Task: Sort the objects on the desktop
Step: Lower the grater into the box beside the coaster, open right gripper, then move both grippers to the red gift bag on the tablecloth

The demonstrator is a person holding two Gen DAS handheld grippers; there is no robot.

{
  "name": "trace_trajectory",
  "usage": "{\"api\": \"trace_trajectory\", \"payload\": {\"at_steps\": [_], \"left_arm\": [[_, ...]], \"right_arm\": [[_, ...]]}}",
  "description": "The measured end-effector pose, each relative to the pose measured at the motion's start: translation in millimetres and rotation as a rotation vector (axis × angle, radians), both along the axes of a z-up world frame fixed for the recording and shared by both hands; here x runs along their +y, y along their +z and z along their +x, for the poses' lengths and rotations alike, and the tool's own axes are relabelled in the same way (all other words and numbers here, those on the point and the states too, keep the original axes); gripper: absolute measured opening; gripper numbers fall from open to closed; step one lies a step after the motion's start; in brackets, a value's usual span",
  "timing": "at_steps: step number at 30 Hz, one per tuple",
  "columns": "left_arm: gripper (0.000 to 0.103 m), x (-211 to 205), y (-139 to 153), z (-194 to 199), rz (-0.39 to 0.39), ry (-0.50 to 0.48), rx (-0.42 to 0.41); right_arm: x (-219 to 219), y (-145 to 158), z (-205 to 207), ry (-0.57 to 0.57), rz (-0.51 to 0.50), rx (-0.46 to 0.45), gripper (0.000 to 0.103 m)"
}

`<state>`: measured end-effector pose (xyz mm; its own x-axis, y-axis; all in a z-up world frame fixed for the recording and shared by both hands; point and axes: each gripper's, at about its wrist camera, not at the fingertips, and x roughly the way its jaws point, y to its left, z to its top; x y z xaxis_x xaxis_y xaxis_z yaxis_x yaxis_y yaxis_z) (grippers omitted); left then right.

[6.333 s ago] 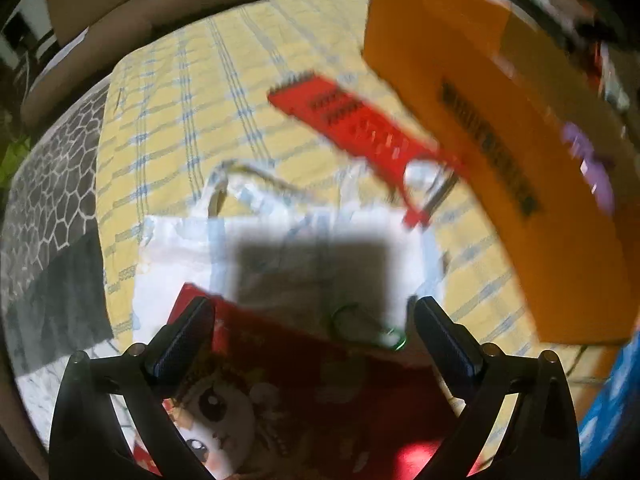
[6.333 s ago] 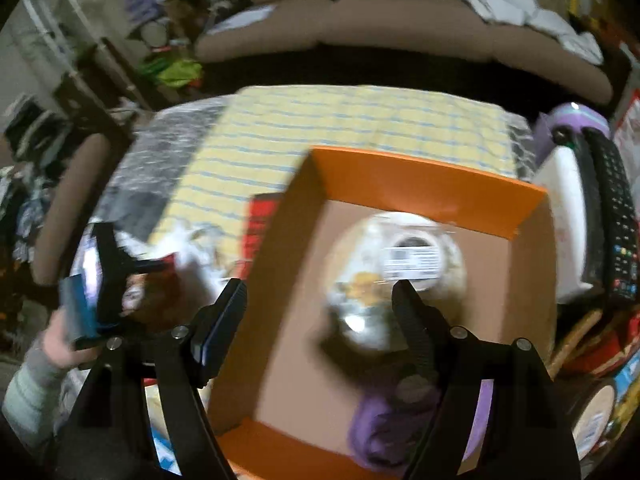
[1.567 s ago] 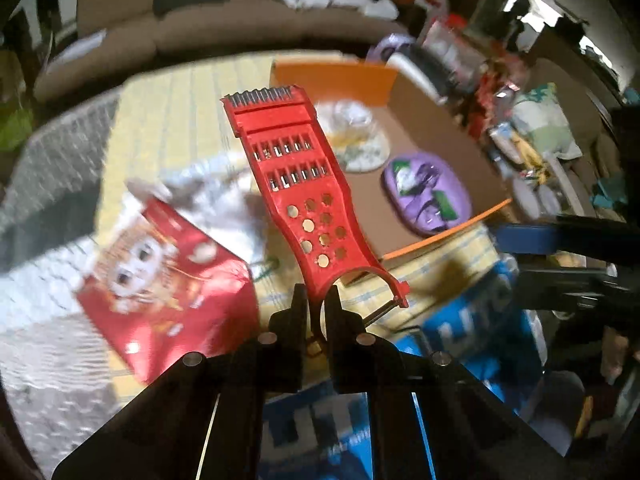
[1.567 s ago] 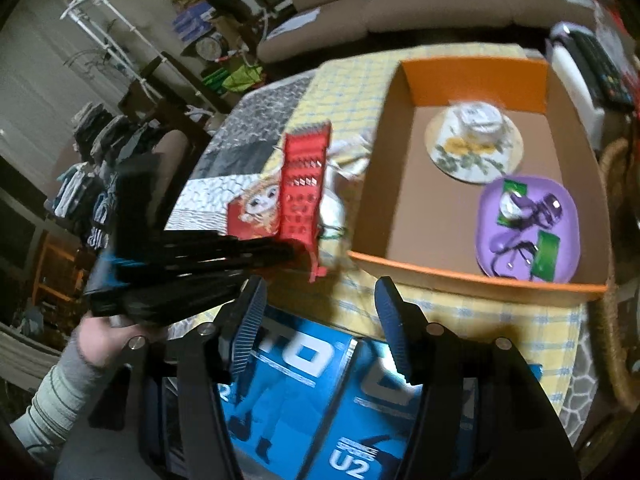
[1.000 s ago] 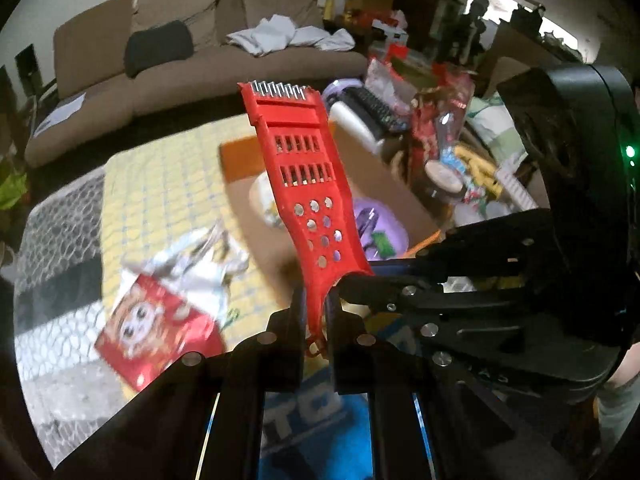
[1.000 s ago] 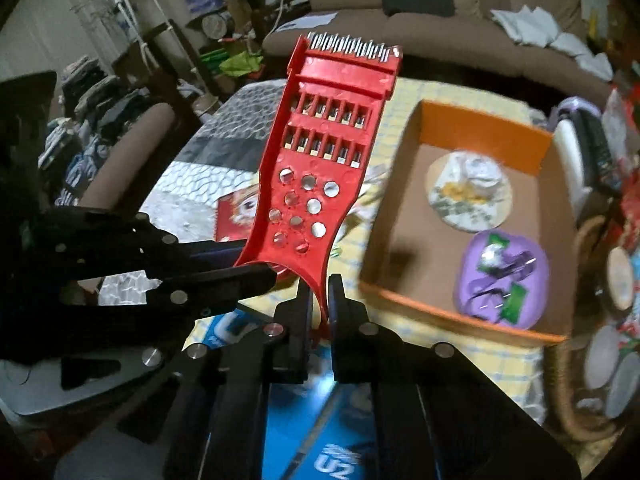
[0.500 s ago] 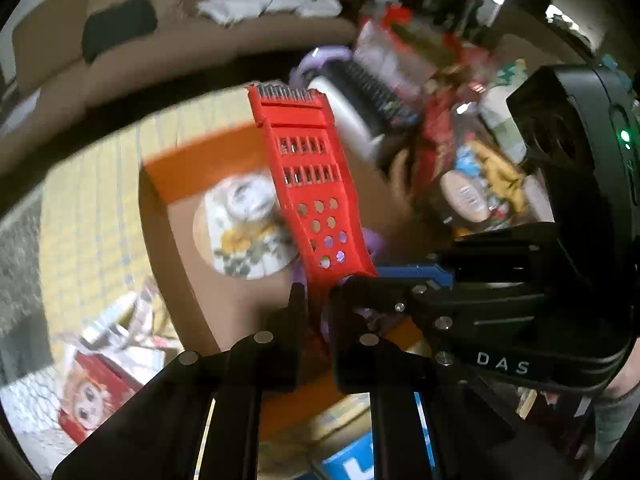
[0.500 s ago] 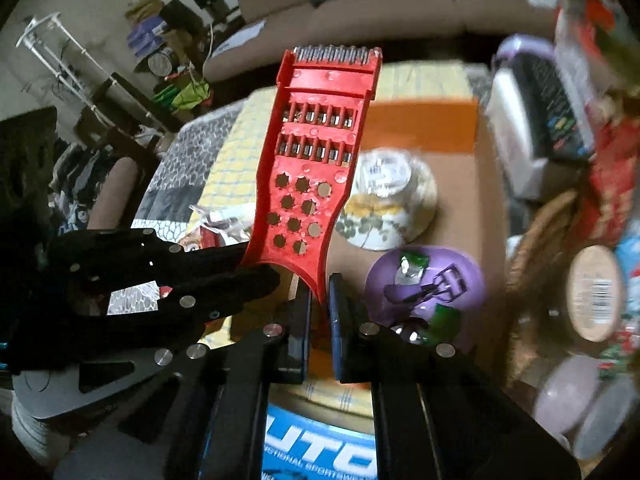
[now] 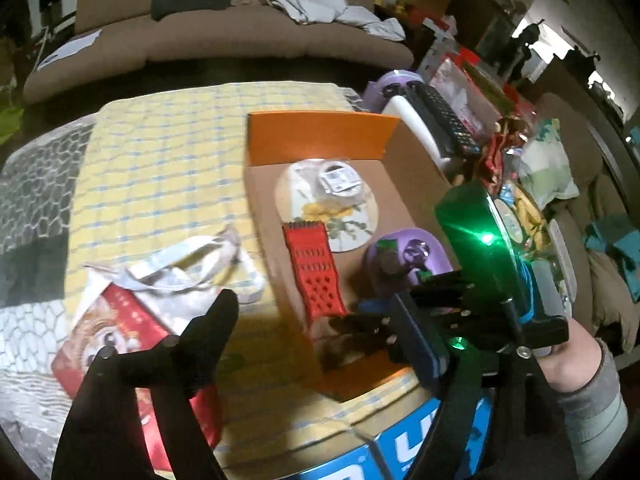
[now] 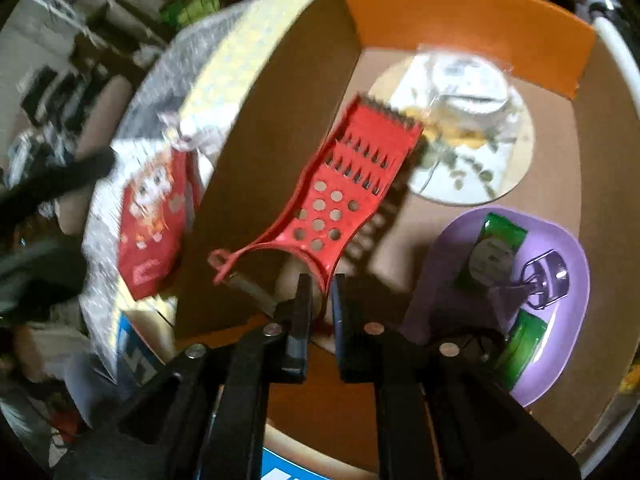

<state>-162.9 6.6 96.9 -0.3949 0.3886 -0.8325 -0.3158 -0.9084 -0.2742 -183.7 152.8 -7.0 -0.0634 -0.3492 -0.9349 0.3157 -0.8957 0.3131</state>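
Right hand-held gripper (image 10: 319, 294) tilts steeply into box (image 10: 460, 8), jaws just parting around red grater (image 10: 340, 196)

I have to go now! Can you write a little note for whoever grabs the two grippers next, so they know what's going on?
Left gripper: open, jaws just opened wide, nothing between them.
Right gripper: jaws just been opening, the red grater handle between them; whether the pads press on it is unclear.
Things: the grater is down inside the orange box, its far end by the flowered plate; the purple plate is in there too.
Done: grater delivered to the box.
Left: back the right gripper off, then probably the red packet and white bag lying outside on the cloth.
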Motion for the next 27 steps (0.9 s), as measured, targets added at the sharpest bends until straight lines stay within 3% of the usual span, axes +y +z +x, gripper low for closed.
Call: {"api": "trace_trajectory", "payload": {"at_steps": [1,2,3,4,8,9,10,12,27], "left_arm": [[0.091,-3,1,0,0.006,0.004,-0.002],[0.094,-5,2,0,0.008,0.01,-0.001],[0.098,-7,2,-1,0.004,0.014,0.002],[0.102,-8,3,1,0.0,0.015,0.005],[0.103,-9,3,10,-0.041,0.018,0.015],[0.103,-8,4,13,-0.056,0.024,0.023],[0.103,-8,4,16,-0.06,0.027,0.025],[0.103,-9,3,22,-0.051,0.028,0.022],[0.103,-9,11,75,-0.085,0.056,0.048]], "right_arm": [[0,-1,0,-0.011,0.033,0.002,0.058],[1,0,1,-0.018,0.052,0.01,0.087],[3,5,4,-0.024,0.056,0.03,0.091],[6,11,7,-0.037,0.059,0.05,0.091],[18,50,20,-0.11,-0.03,0.138,0.092],[20,57,23,-0.122,-0.038,0.157,0.098],[22,65,27,-0.131,-0.03,0.179,0.103],[25,75,35,-0.138,0.005,0.215,0.103],[27,115,95,-0.155,0.056,0.311,0.103]]}}
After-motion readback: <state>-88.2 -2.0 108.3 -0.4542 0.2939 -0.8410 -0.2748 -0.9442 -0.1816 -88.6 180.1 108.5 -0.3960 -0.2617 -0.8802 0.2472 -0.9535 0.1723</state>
